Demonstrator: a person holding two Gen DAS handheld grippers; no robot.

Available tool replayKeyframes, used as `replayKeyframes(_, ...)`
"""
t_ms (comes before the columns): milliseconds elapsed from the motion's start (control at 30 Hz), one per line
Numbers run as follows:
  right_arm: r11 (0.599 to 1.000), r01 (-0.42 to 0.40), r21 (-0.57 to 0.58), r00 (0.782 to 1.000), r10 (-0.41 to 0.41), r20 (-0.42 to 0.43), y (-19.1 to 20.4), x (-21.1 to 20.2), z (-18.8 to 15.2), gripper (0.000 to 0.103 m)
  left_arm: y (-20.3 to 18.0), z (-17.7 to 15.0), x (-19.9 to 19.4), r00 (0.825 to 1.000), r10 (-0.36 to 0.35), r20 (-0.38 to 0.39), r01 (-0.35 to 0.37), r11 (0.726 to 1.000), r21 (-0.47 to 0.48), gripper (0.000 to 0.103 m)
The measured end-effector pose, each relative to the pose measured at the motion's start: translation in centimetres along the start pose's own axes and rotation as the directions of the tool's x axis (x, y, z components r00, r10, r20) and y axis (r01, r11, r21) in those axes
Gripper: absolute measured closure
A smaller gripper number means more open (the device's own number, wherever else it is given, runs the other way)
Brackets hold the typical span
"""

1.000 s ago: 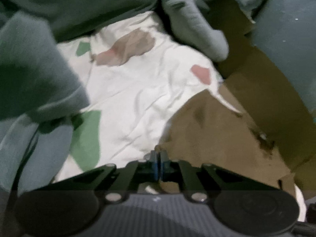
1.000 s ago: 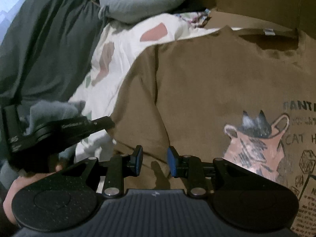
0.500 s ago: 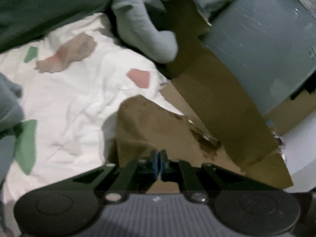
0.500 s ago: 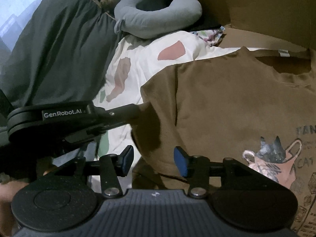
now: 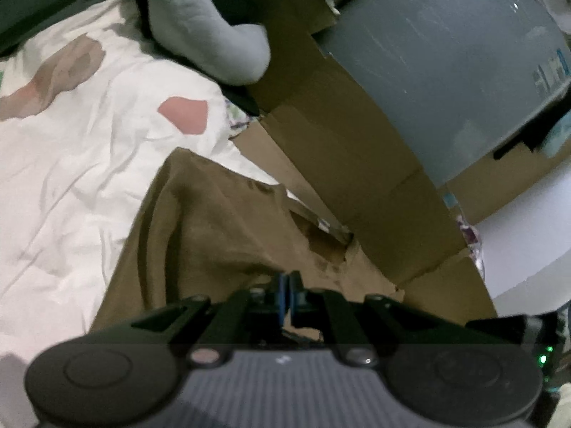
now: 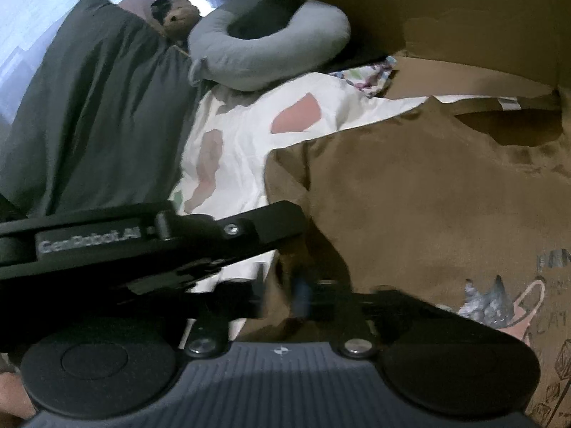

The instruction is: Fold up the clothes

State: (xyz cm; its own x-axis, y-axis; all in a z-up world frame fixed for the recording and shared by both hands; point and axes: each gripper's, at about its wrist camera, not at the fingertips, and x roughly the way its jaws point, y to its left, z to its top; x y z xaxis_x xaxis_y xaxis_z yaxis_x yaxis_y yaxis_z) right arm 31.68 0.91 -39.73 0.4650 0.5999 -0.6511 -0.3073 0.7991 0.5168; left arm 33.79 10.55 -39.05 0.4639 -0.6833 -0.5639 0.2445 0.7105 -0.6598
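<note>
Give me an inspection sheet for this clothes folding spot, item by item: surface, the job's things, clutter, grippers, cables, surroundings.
Surface: white bedsheet with pink, brown and green patches, creased.
Job's things: brown t-shirt with a cat print, spread out, its left edge lifted into a fold.
Clutter: grey neck pillow, small stuffed toy, dark blanket.
Grippers: left gripper shut on the t-shirt's edge; right gripper blurred, shut, shirt fabric between its fingers.
Cables: nothing seen.
Surroundings: cardboard box beside the shirt, grey container resting on it.
</note>
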Motion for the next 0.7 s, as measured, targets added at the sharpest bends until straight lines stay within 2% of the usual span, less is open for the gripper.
replayKeyframes(100,1.0,0.006,0.027,1.0,-0.006,0.009,-0.9,0.1,0.3,0.101,0.2,0.7,0.2,1.0,0.017,0.011,-0.017,1.0,0.011,0.094)
replayKeyframes(167,0.999,0.008,0.038,1.0,-0.009,0.015,-1.3,0.0,0.5,0.101,0.4,1.3,0.2,0.999,0.033,0.022,-0.034,0.999,0.023,0.083)
replayKeyframes(500,0.995,0.028,0.095,0.999,-0.03,0.019,-3.9,-0.1,1.1,0.101,2.5,4.9,-0.1,0.982,0.178,0.061,-0.182,0.98,0.082,0.082)
replayKeyframes(700,0.986,0.086,0.143,0.996,-0.087,-0.002,-5.6,0.5,1.4,0.101,3.2,6.7,0.9,0.968,0.239,0.077,-0.246,0.965,0.09,0.072)
